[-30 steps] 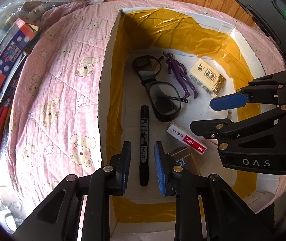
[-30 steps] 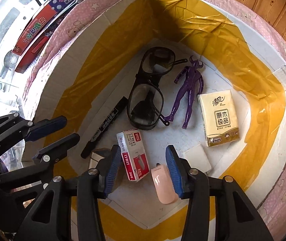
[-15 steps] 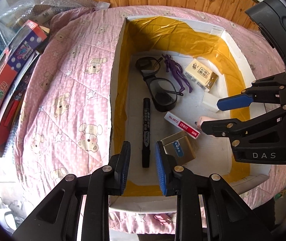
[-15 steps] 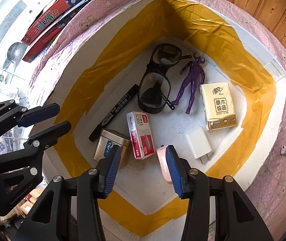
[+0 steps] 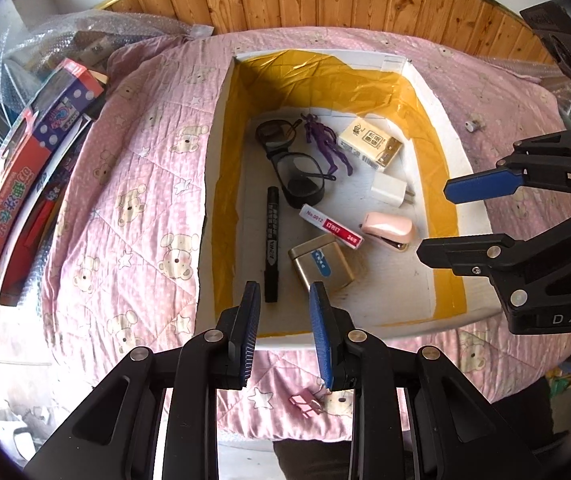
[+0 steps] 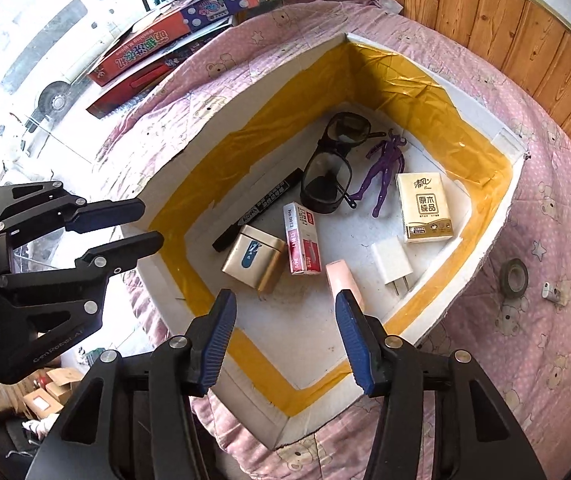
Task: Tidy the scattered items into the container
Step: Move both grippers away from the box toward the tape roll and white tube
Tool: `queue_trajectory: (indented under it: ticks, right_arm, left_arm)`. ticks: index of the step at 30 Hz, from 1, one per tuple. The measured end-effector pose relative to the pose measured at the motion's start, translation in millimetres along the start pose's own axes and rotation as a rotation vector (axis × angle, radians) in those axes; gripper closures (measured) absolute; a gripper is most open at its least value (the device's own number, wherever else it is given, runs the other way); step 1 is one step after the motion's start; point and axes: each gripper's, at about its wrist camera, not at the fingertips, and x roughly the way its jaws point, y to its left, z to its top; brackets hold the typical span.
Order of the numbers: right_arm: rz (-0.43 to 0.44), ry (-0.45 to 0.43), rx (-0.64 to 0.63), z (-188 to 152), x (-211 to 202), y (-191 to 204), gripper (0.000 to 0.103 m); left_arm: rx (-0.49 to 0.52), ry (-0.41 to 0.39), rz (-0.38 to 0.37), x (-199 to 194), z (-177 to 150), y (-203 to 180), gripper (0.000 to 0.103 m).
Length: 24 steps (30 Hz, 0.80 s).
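Left wrist view: my left claw [image 5: 285, 328] hangs apart and empty over the box [image 5: 467, 168] near its front edge; a pink clip [image 5: 304, 405] lies outside on the bed [image 5: 133, 200], probably next.

Right wrist view: my right claw [image 6: 285, 338] gapes empty above the stapler [image 6: 343, 280], with tape [image 6: 514, 276] on the bed's right edge.

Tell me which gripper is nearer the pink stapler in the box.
Right. The right gripper hovers open just above the box's near edge, the pink stapler by its right finger. The left gripper sits farther off, over the black marker.
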Motion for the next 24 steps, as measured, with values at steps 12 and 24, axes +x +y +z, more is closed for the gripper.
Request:
queue_trajectory:
  ticks: [12,24]
  right_arm:
    - [-0.029,-0.227,-0.1,-53,-46,24,0.045]
    - [-0.014,-0.332,-0.1,-106,-58,13,0.045]
  left_arm:
    - [0.022,-0.117,-0.036,-43,-28,-34,0.076]
    - [0.048,-0.157,-0.08,-65,-51,-82,0.076]
